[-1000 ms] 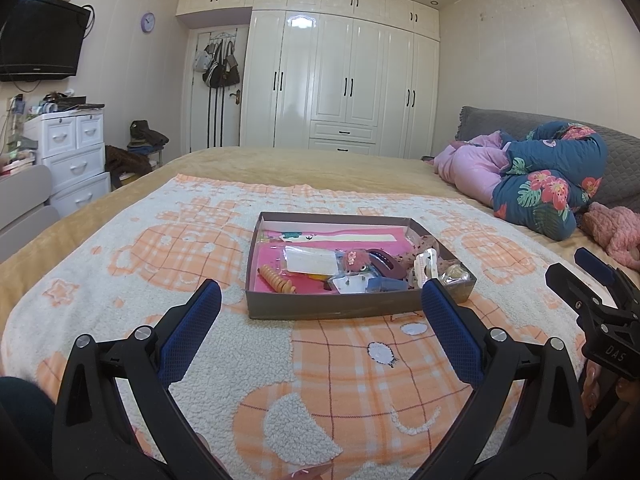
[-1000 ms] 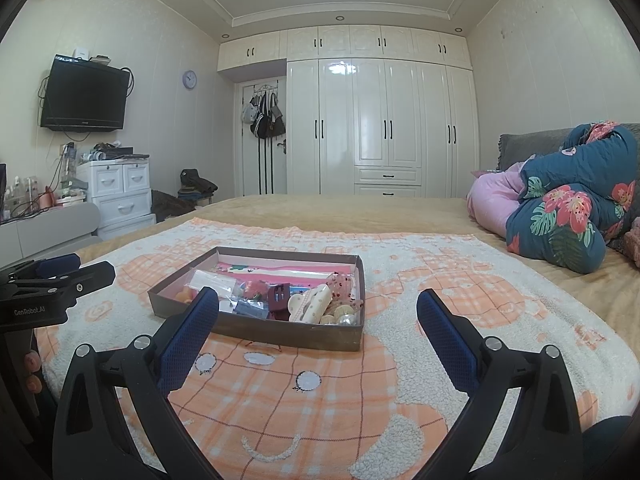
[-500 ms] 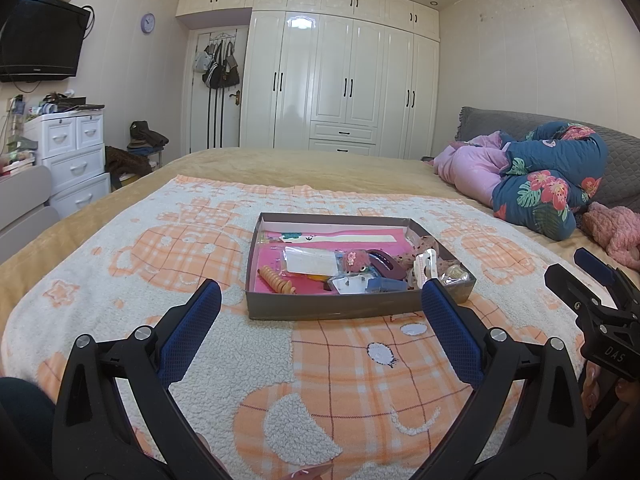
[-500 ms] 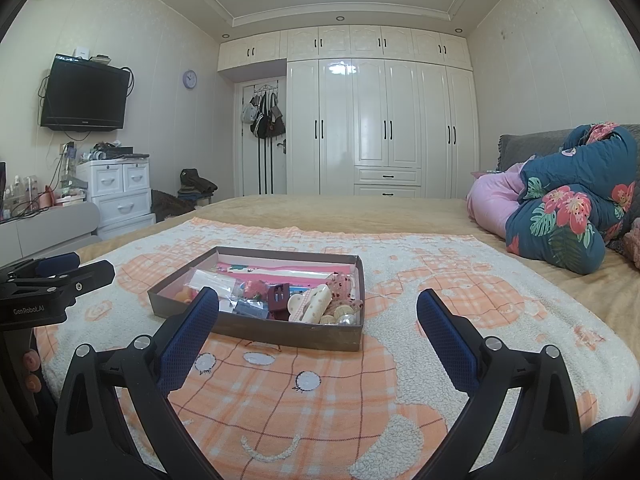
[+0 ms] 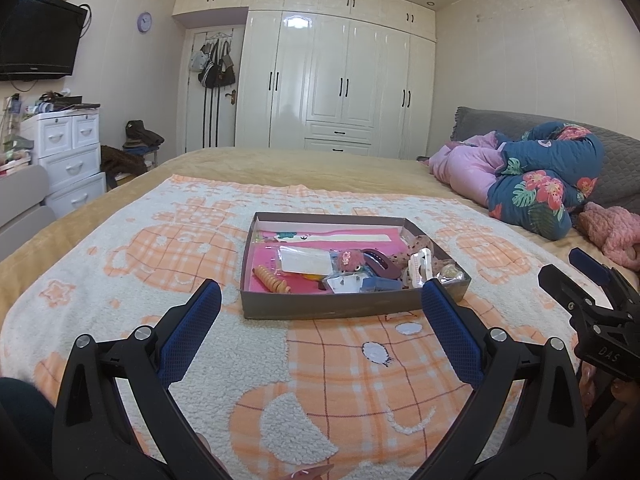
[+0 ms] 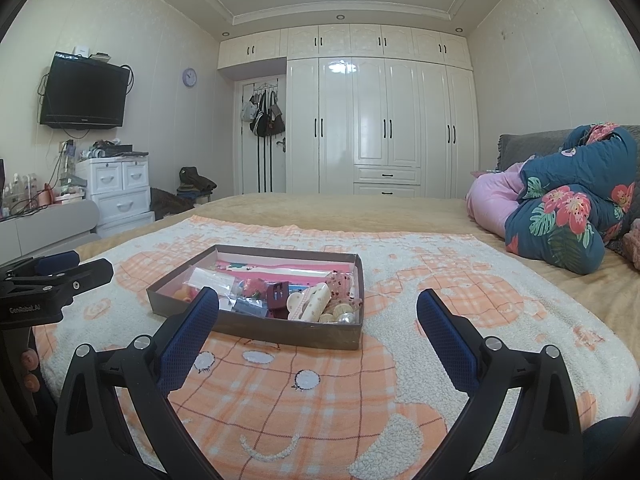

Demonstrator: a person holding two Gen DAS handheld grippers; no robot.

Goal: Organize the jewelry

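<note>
Both grippers are hovering low over the blanket (image 5: 120, 264), jaws spread wide, gripping nothing. The box (image 5: 344, 310) is sitting at 12 o'clock of the left gripper (image 5: 320, 296) and about 11 o'clock of the right gripper (image 6: 318, 304), well short of either. Clips and beads (image 6: 344, 314) are lying jumbled inside, so this could be pre-sort or just finished; hard to call.
</note>
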